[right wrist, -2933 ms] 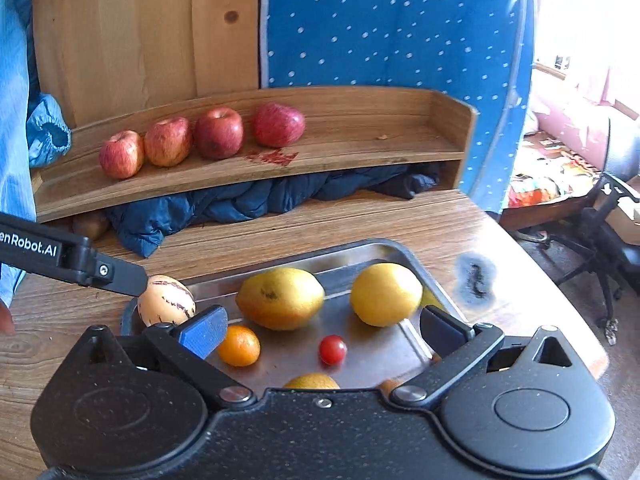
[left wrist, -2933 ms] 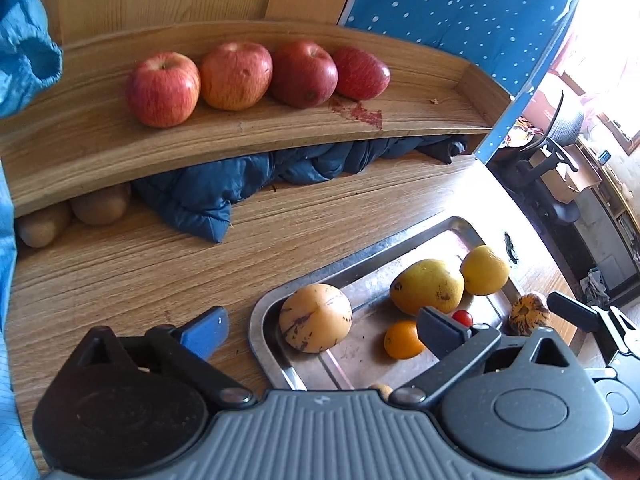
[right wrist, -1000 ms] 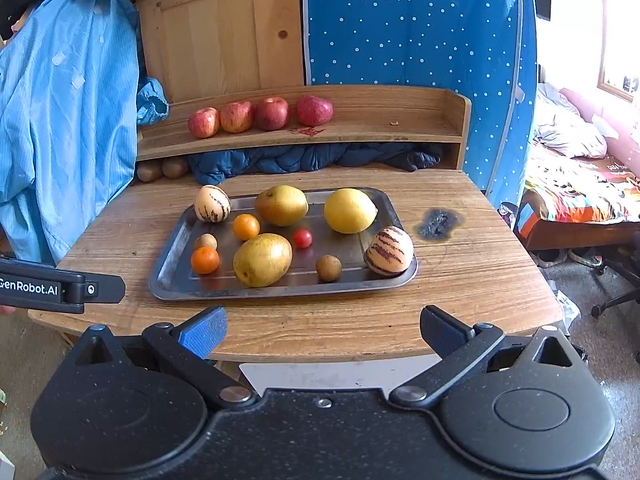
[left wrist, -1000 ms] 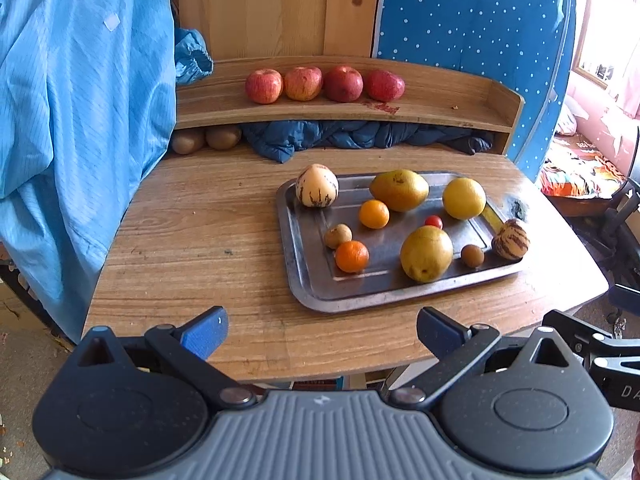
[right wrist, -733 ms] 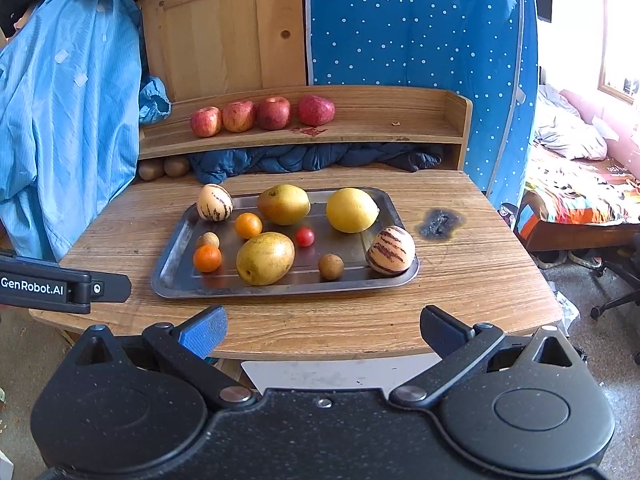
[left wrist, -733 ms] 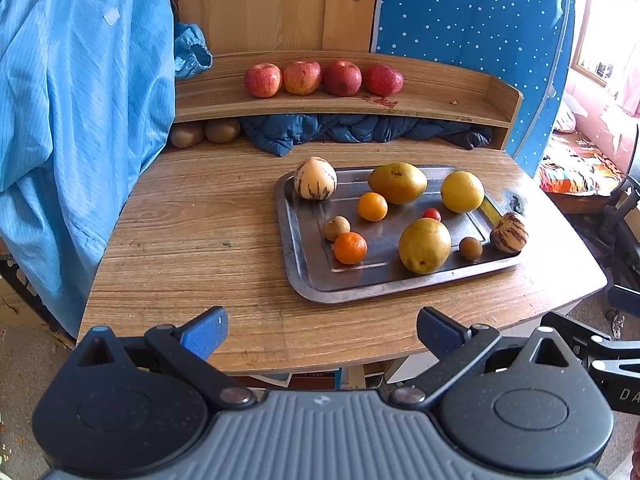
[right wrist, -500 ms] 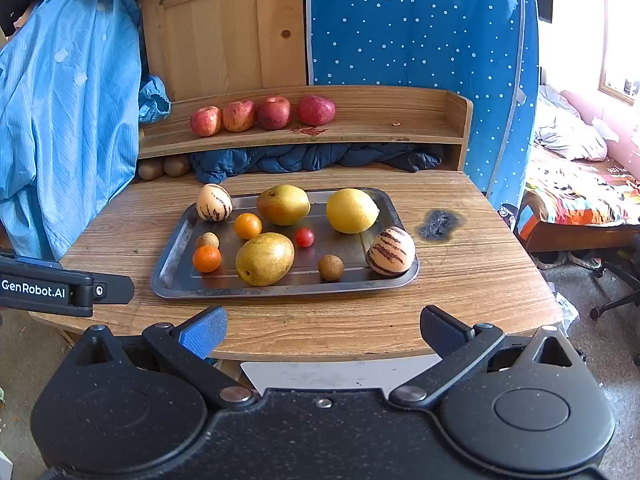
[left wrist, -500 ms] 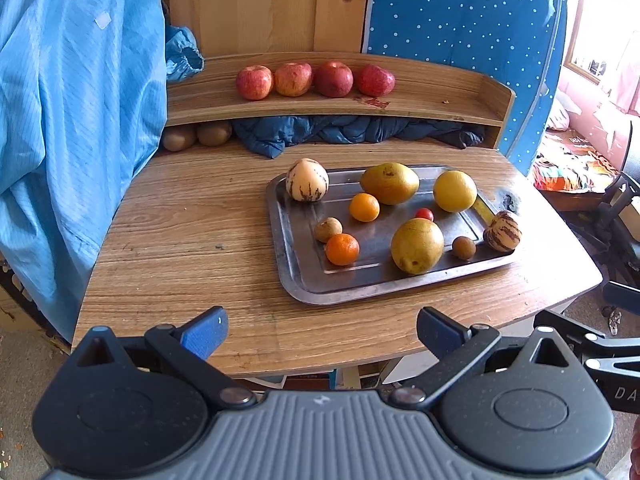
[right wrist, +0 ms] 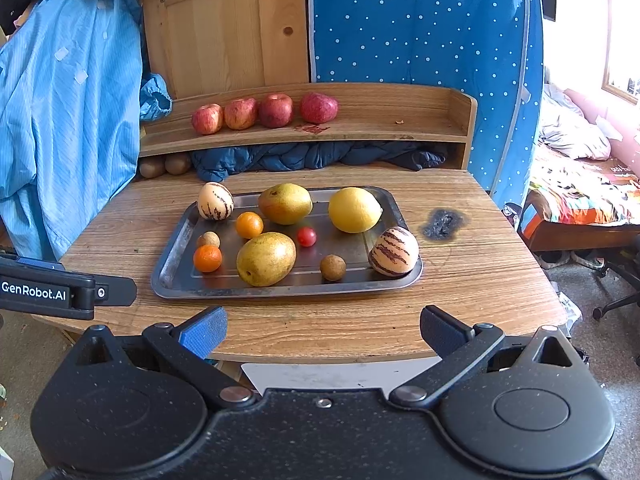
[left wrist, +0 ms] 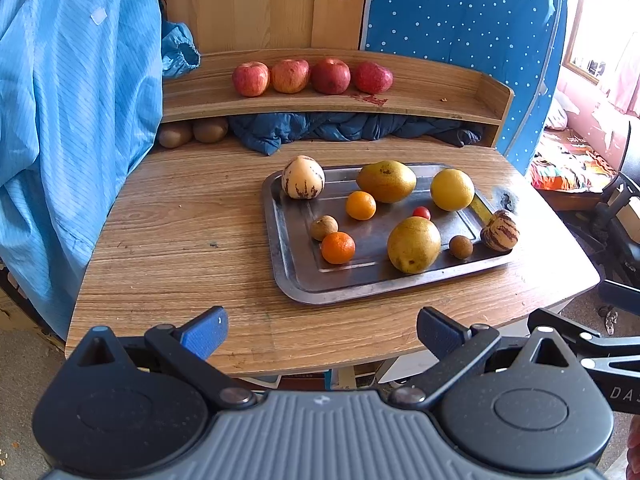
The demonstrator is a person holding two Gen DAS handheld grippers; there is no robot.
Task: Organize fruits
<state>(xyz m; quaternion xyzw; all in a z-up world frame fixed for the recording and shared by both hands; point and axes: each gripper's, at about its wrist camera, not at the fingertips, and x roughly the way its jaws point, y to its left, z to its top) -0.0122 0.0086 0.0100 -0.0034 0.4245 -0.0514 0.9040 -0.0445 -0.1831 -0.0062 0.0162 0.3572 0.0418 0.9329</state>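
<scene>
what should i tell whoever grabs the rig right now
Left gripper: open, empty, held back off the table's near edge.
Right gripper: open, empty, also pulled back.
Four apples are lined up on the shelf.
The tray holds two striped melons, two pears, a lemon, two oranges, a cherry tomato and two small brown fruits.
Two kiwis lie under the shelf.
Done: apples. Left: probably the fruit on the tray.
</scene>
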